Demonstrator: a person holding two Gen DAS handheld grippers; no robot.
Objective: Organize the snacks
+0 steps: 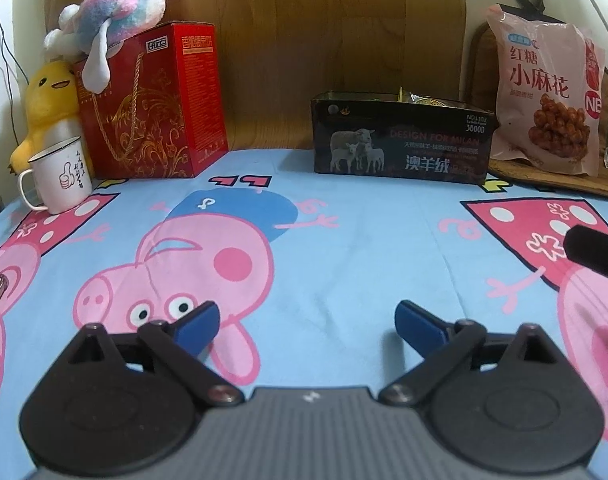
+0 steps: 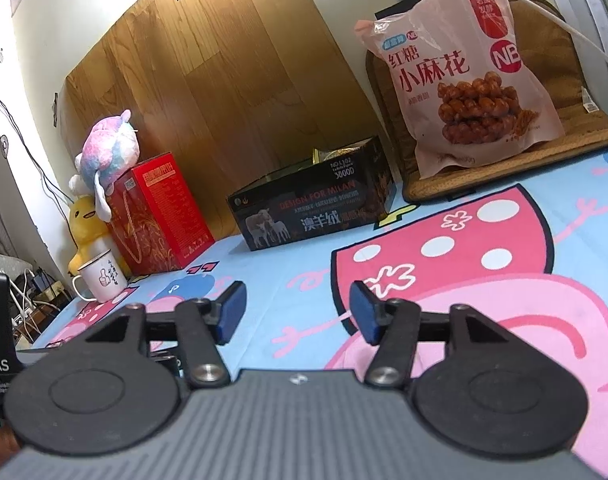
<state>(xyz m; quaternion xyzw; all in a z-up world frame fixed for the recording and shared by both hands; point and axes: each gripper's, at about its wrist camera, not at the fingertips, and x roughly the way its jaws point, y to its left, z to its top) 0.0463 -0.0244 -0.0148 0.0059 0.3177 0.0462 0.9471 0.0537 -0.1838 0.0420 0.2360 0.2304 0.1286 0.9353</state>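
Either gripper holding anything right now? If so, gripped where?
Nothing held. Left gripper and right gripper both stand open over the cartoon sheet, with only fabric showing between their blue pads.

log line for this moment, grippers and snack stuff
left gripper open, empty | right gripper open, empty | snack bag upright on mat | black box open, packets inside

Pink snack bag (image 1: 547, 92) upright beside open black box (image 1: 399, 140).

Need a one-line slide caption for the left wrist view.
Left gripper, jaws open and empty, over the cartoon-pig sheet, facing the black box and pink snack bag.
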